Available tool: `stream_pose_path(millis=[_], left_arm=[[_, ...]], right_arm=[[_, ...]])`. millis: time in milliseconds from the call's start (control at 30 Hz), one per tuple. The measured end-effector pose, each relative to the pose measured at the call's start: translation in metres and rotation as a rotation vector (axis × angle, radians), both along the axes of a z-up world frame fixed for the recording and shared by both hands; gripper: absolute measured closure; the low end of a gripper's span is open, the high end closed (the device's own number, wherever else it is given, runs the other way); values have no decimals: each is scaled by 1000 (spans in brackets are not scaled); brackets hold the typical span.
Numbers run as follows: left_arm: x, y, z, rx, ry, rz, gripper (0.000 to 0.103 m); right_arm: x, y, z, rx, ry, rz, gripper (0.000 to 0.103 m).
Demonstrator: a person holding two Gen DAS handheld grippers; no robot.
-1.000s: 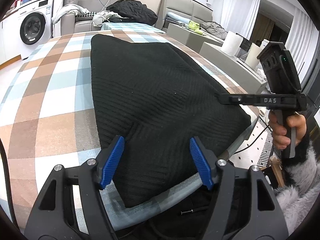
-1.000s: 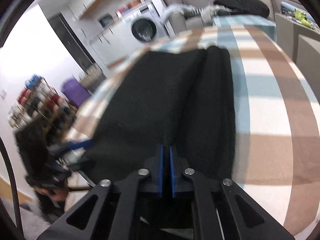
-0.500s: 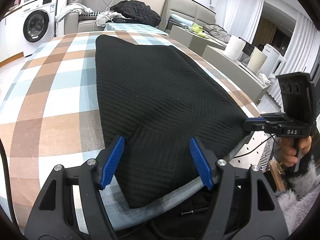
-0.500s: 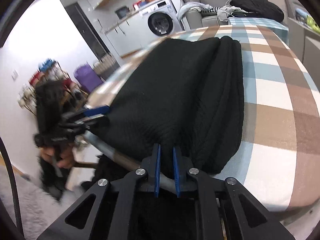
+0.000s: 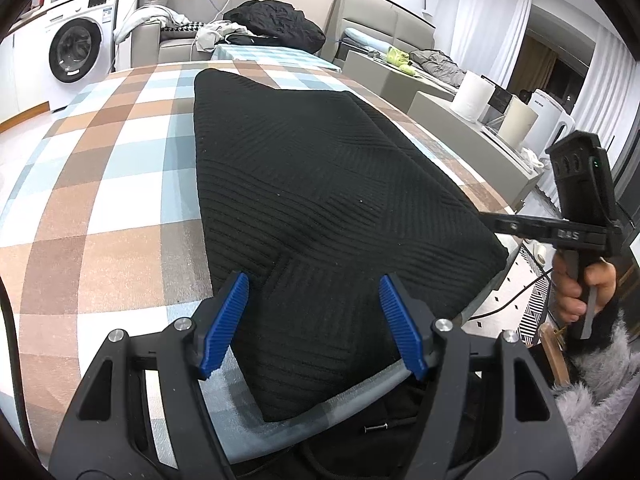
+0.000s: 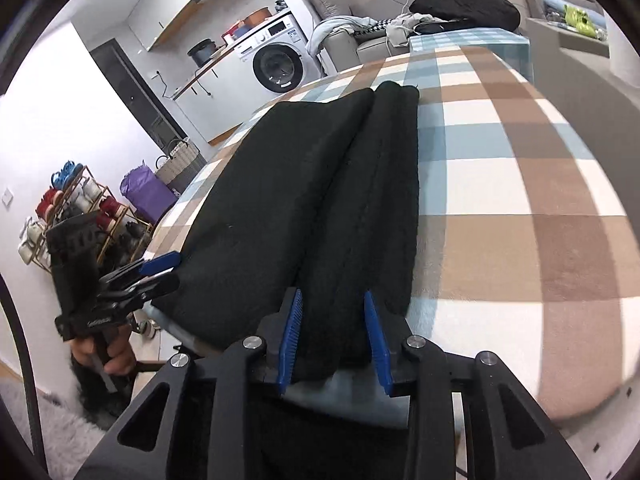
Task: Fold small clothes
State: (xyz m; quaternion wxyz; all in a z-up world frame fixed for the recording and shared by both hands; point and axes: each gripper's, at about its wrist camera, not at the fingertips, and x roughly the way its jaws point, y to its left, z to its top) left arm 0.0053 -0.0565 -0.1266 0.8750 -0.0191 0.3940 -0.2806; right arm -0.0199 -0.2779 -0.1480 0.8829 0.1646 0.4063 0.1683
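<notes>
Garment (image 5: 320,200) folded on checked table (image 5: 100,208) | left tongs (image 5: 314,324) – wide apart, empty | right tongs (image 6: 334,336) – parted, empty

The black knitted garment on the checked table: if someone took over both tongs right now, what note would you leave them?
Left tongs: open, empty, poised over the near edge of the black garment.
Right tongs: open, straddling the garment's near right edge, not gripping.
Garment: lies flat on the checked tablecloth, its right side folded inward into a long ridge; its near end reaches the table edge.
Done: lengthwise fold, apparently.
Left: probably fold it end to end, then smooth it.
</notes>
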Motion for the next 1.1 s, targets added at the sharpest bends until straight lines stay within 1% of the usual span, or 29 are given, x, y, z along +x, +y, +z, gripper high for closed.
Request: stream_pose_path(millis=[33, 67, 100, 133, 167, 200, 233, 300, 367, 400, 433, 500, 567, 600, 633, 667, 767, 833, 933, 967, 1000, 1033, 1067, 1100], left_arm=[[0, 0, 0, 0, 0, 1, 37], [0, 1, 1, -2, 0, 1, 37], [0, 1, 1, -4, 0, 3, 37], [1, 1, 2, -6, 0, 4, 37], [1, 1, 2, -7, -1, 7, 37], [1, 1, 1, -7, 0, 7, 37], [1, 1, 1, -6, 2, 6, 37], [2, 0, 0, -4, 3, 5, 37], [1, 0, 0, 1, 0, 6, 37], [1, 0, 1, -2, 0, 7, 37], [1, 1, 1, -5, 0, 8, 37], [2, 2, 2, -11, 1, 14, 37], [4, 4, 2, -16, 3, 17, 37], [5, 5, 2, -18, 3, 22, 37], [6, 6, 3, -17, 2, 26, 37], [7, 6, 4, -16, 0, 31, 37], [15, 8, 7, -6, -3, 51, 37], [23, 9, 8, -1, -7, 69, 37], [39, 12, 6, 8, 4, 106, 37], [44, 13, 6, 9, 9, 118, 37], [50, 14, 5, 10, 18, 132, 37], [56, 14, 4, 11, 27, 143, 37], [60, 15, 4, 9, 38, 152, 37], [64, 16, 3, 5, 41, 155, 37]], right_arm=[[2, 1, 2, -10, -10, -4, 90], [3, 2, 5, -13, -26, -6, 95], [2, 2, 10, -5, -57, 1, 98], [-2, 0, 18, -13, -107, -8, 99], [-5, -1, 24, -28, -133, -26, 99], [-5, 0, 26, -31, -131, -41, 99], [-3, -2, 22, -34, -109, -42, 99], [4, -1, 7, -78, -35, -38, 99], [7, 0, -1, -74, 3, -49, 98], [4, -2, 1, -60, -17, -55, 97], [2, -4, 5, -58, -25, -56, 94], [-4, -8, 13, -50, -48, -68, 92], [-8, -14, 18, -12, -62, -73, 90], [-6, -15, 19, 5, -67, -79, 85], [-2, -14, 21, 6, -67, -84, 76], [4, -10, 20, -2, -61, -80, 72], [34, 7, 19, -18, -38, -25, 70], [61, 14, 16, 10, -4, -15, 70], [96, 22, 14, 24, 24, -1, 70], [105, 25, 13, 19, 30, 9, 70], [118, 30, 10, -8, 52, 14, 71], [127, 33, 7, -29, 73, 10, 80], [136, 36, 5, -40, 86, 18, 87], [138, 39, 7, -59, 77, 34, 93]])
